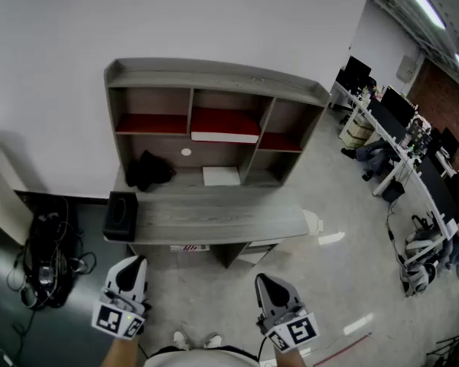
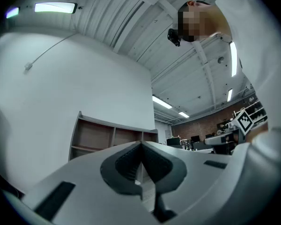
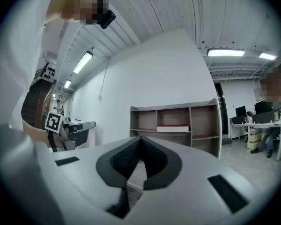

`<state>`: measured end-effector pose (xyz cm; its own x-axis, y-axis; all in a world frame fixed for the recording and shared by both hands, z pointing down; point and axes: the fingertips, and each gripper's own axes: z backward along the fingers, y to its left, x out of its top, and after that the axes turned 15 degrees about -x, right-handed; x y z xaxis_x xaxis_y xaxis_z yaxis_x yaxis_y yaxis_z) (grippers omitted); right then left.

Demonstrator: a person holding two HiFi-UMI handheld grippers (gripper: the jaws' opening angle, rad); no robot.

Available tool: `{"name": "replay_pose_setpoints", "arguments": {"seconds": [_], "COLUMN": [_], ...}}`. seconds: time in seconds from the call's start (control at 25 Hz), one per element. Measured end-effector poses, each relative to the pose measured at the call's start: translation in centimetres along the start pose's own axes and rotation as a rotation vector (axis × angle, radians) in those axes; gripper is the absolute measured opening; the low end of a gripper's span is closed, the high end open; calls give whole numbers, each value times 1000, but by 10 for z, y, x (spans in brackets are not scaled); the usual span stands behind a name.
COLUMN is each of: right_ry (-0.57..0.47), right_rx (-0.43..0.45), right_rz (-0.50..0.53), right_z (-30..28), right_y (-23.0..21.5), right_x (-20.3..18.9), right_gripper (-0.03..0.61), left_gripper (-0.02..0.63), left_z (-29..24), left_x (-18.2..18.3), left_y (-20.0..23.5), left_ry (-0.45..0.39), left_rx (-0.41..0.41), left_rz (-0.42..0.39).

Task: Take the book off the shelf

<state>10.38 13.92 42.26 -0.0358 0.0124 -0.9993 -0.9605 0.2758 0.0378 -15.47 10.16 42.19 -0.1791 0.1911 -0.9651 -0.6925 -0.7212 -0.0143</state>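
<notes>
The book (image 1: 224,131), red-covered with white page edges, lies flat in the middle upper compartment of the grey wooden shelf unit (image 1: 214,75); the right gripper view shows the book (image 3: 173,128) too. Both grippers hang low in front of the desk, well short of the shelf. My left gripper (image 1: 137,261) is shut with nothing in it, its pads meeting in the left gripper view (image 2: 141,144). My right gripper (image 1: 262,280) is also shut and empty (image 3: 140,138). The shelf unit (image 2: 107,137) stands against the white wall.
A black box (image 1: 120,215) sits at the desk's left edge, a black bundle (image 1: 147,170) and a white sheet (image 1: 221,176) under the shelves. Cables (image 1: 46,258) lie on the floor at left. Office desks with monitors (image 1: 398,128) run along the right.
</notes>
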Motion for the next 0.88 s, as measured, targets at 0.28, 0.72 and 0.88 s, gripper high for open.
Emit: {"name": "replay_pose_setpoints", "arguments": {"seconds": [0.28,0.72,0.88], "right_ry": [-3,-25,-31], "right_rx": [3,36,55], "right_rz": [-6,-107,-117], "right_z": [1,15,28], "right_y": [-6,-35,-44], "right_x": [1,-2,-10], "right_gripper": [22,23,23], "left_gripper": [17,17,17], "left_z": [-3,-21,-26], "left_x": [0,-6,-15], "left_y": [-6,-36,-53], "left_ry": [13,36,49], "left_rx": [4,-4,-6], "left_rz": [1,-9,4]}}
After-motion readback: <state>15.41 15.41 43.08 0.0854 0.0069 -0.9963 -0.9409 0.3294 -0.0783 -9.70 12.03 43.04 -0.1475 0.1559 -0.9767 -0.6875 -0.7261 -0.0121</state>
